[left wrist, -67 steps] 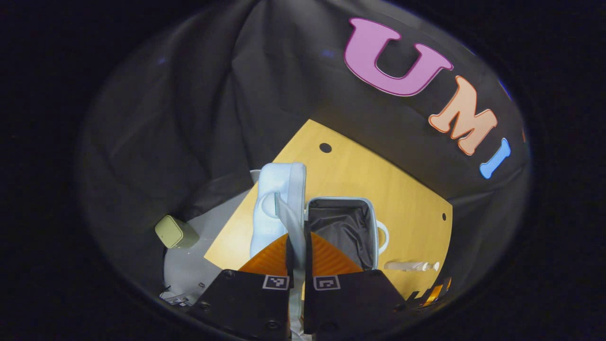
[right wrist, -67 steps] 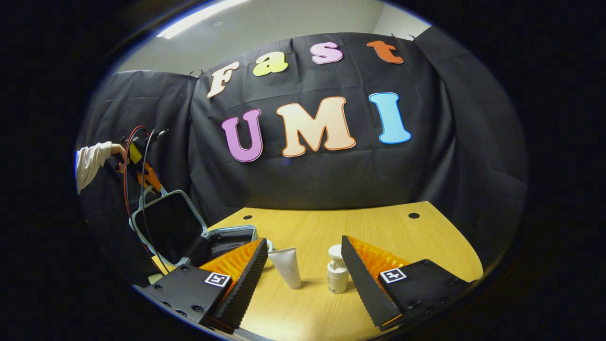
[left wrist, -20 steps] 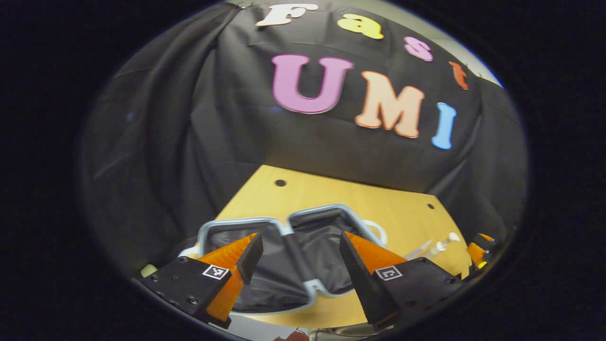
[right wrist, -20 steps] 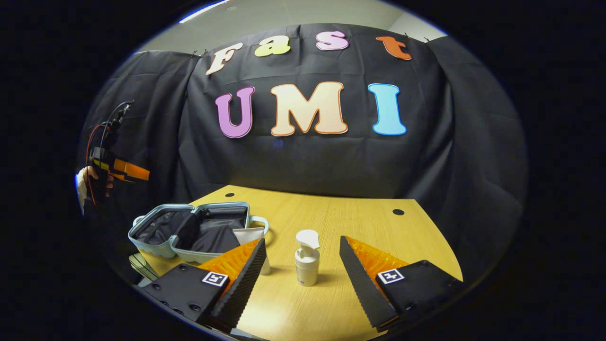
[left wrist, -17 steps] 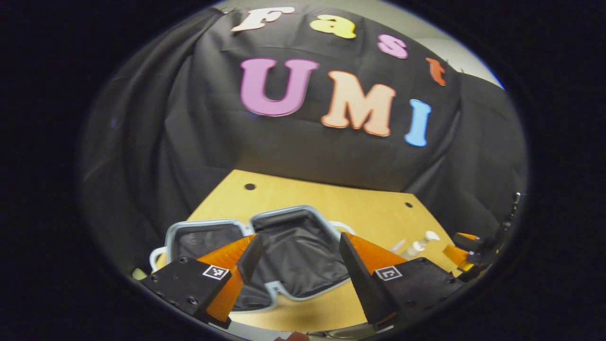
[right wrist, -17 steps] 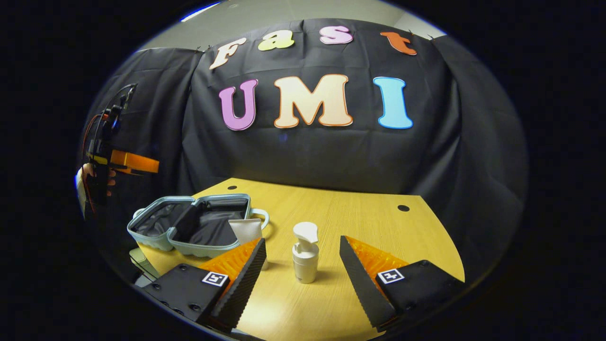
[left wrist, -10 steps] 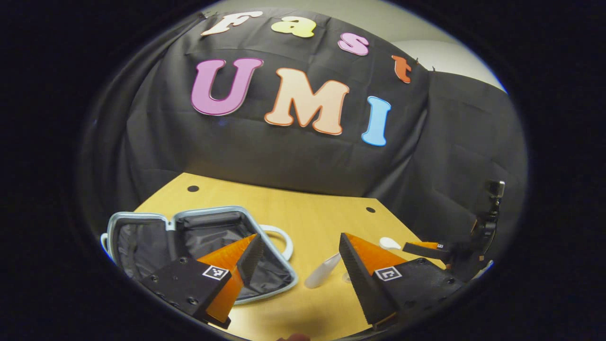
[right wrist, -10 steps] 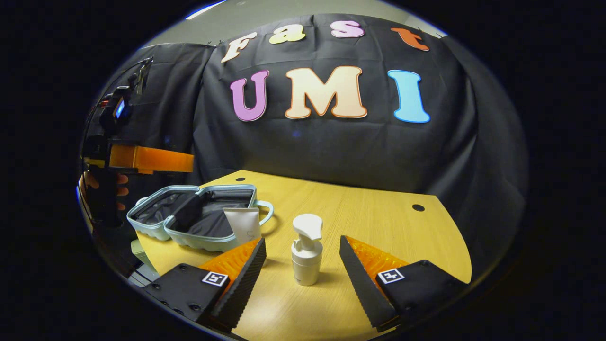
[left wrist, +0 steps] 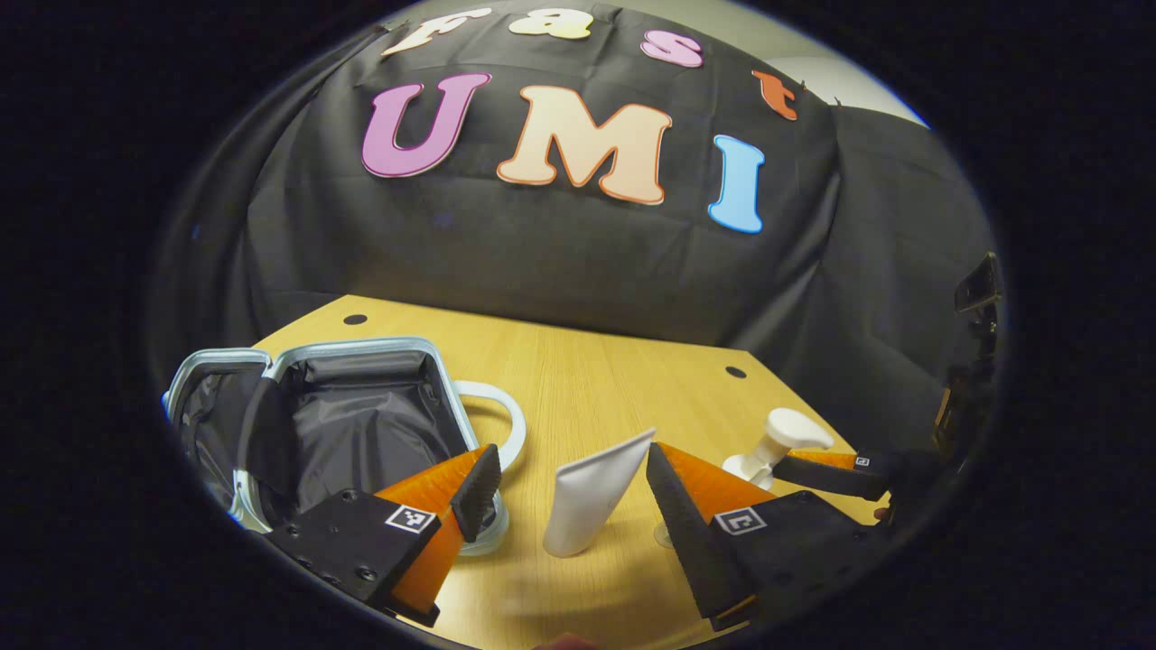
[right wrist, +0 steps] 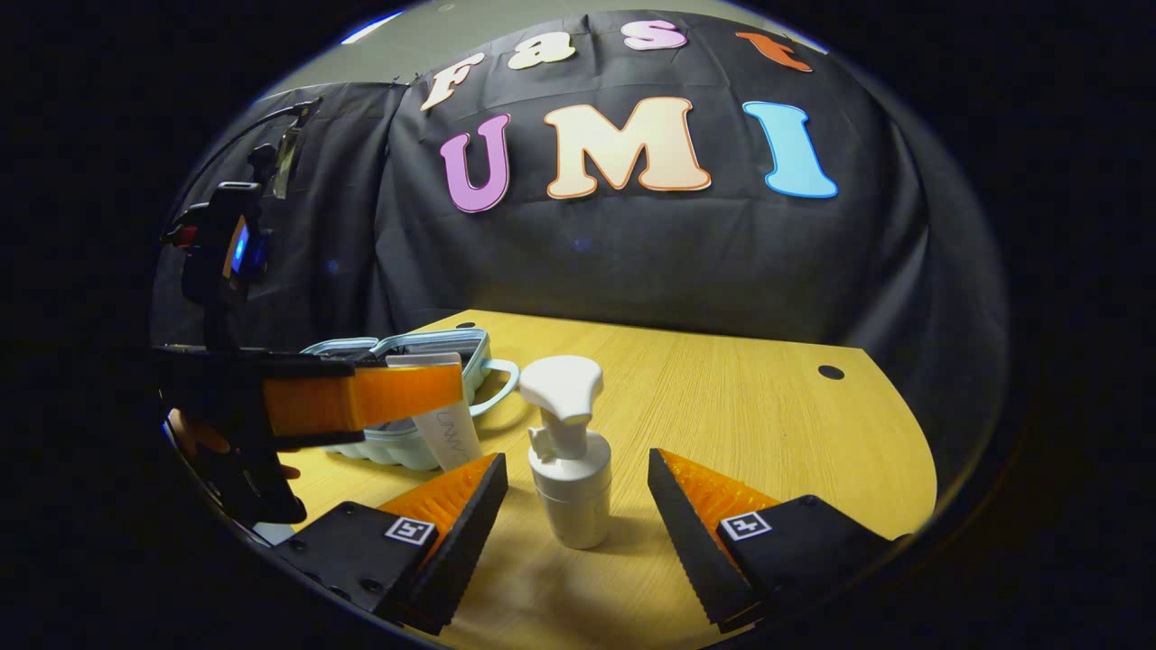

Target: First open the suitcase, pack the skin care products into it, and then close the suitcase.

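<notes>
The suitcase (left wrist: 352, 424) is lying open w/ both halves flat on the wooden counter (left wrist: 623, 379), dark lining showing, its pale handle loop facing the products. So the opening step looks done & the packing step is just getting underway.

In the left gripper view, the left gripper (left wrist: 567, 483) is standing wide open, holding nothing, w/ a white tube (left wrist: 591, 492) standing upright on its cap between its fingers, not touched by either. The tube is sitting just beside the suitcase's near corner.

In the right gripper view, the right gripper (right wrist: 578, 492) is likewise spread wide & empty, w/ a white pump bottle (right wrist: 567, 474) standing upright between its fingers, apart from both. The tube is standing near the bottle, on the suitcase side.

Judgement: both grippers are lining up for a grasp. Next move calls for easing fwd so each item sits deep between the fingers, then closing gently; the tube is likely soft & tippy, so squeeze low & lift straight before carrying over the suitcase rim.
</notes>
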